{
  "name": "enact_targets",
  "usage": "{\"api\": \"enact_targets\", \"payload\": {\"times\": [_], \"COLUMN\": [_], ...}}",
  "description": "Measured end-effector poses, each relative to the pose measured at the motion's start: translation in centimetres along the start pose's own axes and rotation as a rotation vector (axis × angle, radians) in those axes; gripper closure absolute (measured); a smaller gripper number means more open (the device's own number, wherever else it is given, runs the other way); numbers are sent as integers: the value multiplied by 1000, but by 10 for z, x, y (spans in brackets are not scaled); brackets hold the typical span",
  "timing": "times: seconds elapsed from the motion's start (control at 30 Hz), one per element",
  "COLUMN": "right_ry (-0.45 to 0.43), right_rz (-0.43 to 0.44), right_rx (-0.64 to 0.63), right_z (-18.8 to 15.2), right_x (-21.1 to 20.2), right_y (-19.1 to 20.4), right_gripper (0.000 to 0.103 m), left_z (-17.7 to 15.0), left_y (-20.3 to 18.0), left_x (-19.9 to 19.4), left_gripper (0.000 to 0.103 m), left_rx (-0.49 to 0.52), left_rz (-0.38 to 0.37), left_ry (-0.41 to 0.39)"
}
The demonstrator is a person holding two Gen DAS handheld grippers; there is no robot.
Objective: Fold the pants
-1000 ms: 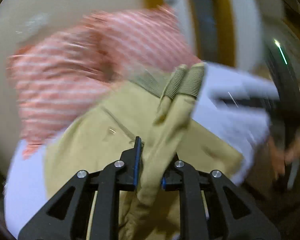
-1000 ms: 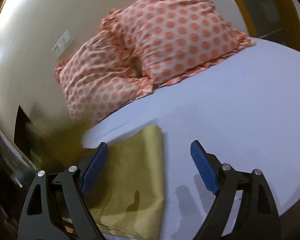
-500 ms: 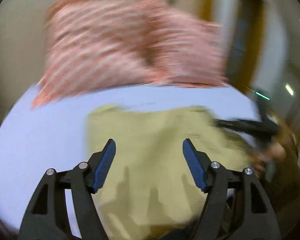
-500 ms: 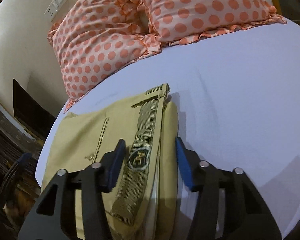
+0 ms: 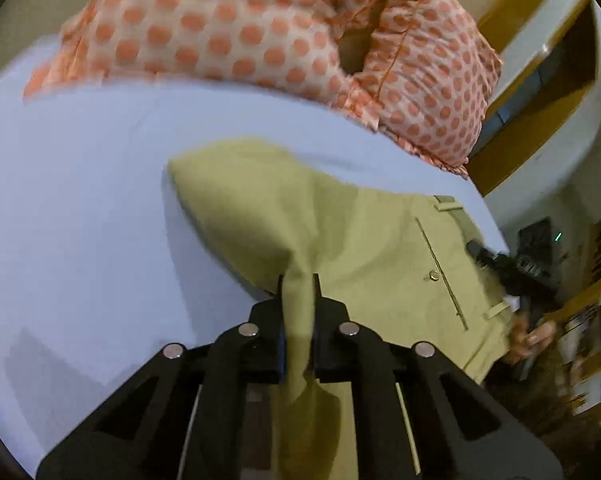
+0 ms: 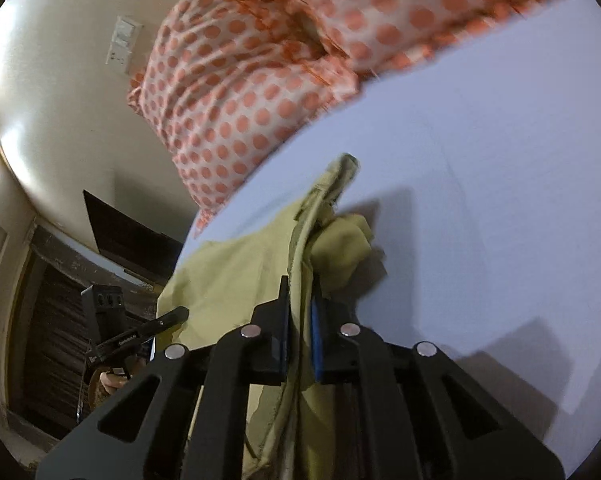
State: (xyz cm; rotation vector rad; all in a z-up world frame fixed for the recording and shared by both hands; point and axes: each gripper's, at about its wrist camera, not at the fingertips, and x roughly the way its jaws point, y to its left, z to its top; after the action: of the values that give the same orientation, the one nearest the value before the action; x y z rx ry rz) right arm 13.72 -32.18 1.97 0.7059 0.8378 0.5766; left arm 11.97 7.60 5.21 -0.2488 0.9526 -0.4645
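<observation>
Khaki pants (image 5: 352, 232) lie folded on a light blue bed sheet (image 5: 80, 208), with a back pocket and button showing. My left gripper (image 5: 298, 280) is shut on a fold of the khaki cloth, lifting it off the sheet. My right gripper (image 6: 300, 280) is shut on the waistband edge of the pants (image 6: 240, 276), which bunch up ahead of its tips. The right gripper also shows at the far side of the pants in the left wrist view (image 5: 500, 268).
Two orange polka-dot pillows (image 5: 260, 28) lie at the head of the bed, also in the right wrist view (image 6: 260, 92). A cream wall with a switch plate (image 6: 122, 44) and a dark bedside unit (image 6: 124, 236) stand left of the bed.
Both grippers were open half a second ago, over the flat pants. Both have now closed on the cloth and lifted it.
</observation>
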Motion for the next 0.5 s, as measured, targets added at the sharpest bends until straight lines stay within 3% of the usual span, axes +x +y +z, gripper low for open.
{"api": "enact_targets", "payload": {"times": [0.1, 0.2, 0.27, 0.33, 0.37, 0.4, 0.43, 0.47, 0.5], "right_ry": [-58, -151, -191, -123, -109, -136, -163, -178, -172], "right_rz": [-18, -68, -203, -404, -495, -507, -484, -441, -411], "right_rx": [-58, -66, -85, -102, -114, -144, -166, -187, -193], "right_z": [35, 73, 91, 98, 94, 87, 81, 73, 70], "right_x": [4, 10, 23, 41, 41, 34, 27, 20, 18], "right_y": [17, 18, 9, -2, -5, -4, -1, 3, 6], "right_gripper": [94, 94, 93, 88, 88, 87, 82, 62, 43], "left_z": [42, 81, 99, 107, 104, 99, 90, 85, 77], "left_y": [-26, -38, -41, -35, -32, -30, -31, -32, -34], "left_x": [4, 26, 55, 74, 71, 60, 44, 35, 24], "left_gripper": [97, 96, 89, 87, 86, 85, 83, 79, 72], "left_rx": [90, 118, 164, 163, 159, 164, 181, 187, 181], "left_rz": [73, 148, 285, 404, 404, 407, 420, 407, 329], "left_ry": [-100, -168, -163, -112, -116, -146, -193, -210, -217]}}
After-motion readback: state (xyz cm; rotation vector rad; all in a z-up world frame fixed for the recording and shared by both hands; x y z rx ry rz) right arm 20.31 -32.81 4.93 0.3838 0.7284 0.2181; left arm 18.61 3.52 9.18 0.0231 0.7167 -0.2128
